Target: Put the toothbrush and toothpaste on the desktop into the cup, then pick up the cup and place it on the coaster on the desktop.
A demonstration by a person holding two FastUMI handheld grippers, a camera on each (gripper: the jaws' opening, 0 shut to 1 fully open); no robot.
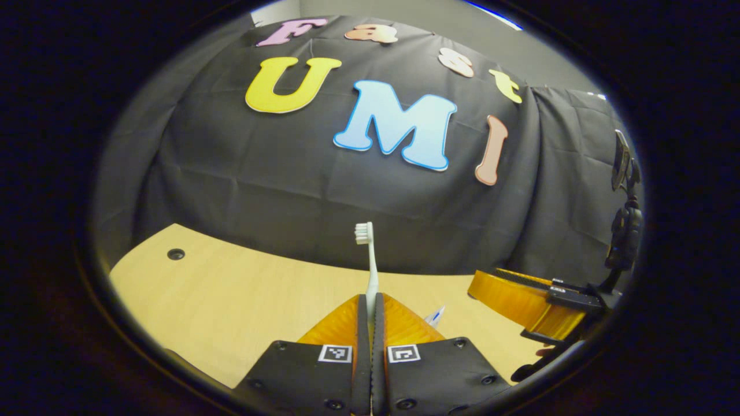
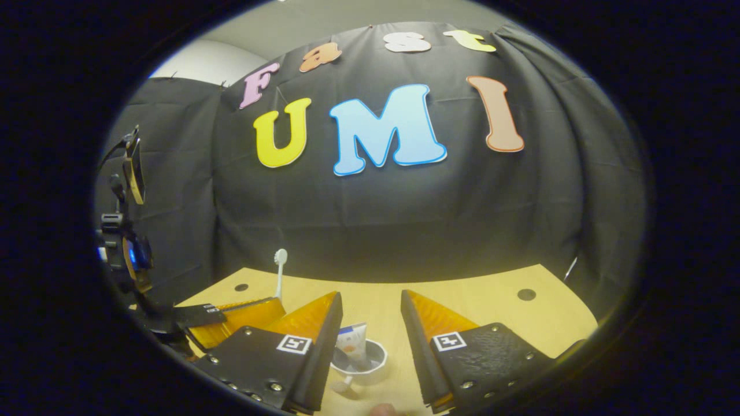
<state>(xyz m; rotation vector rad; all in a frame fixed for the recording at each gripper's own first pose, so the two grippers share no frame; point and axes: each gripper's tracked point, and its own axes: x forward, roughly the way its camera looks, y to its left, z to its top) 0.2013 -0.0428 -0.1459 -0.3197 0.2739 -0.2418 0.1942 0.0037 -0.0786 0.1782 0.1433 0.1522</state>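
We are seeing the toothpaste (image 2: 354,342) standing in the cup (image 2: 363,363) on the counter (image 2: 491,300), between the right hand-held gripper (image 2: 370,323) fingers; the toothbrush (image 1: 367,260) is standing upright between the left hand-held gripper (image 1: 370,323) fingers.

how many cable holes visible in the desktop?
3. One cable hole at the far left of the desktop in the left gripper view; two in the right gripper view, far left and far right. The left ones may be the same hole; more may be hidden.
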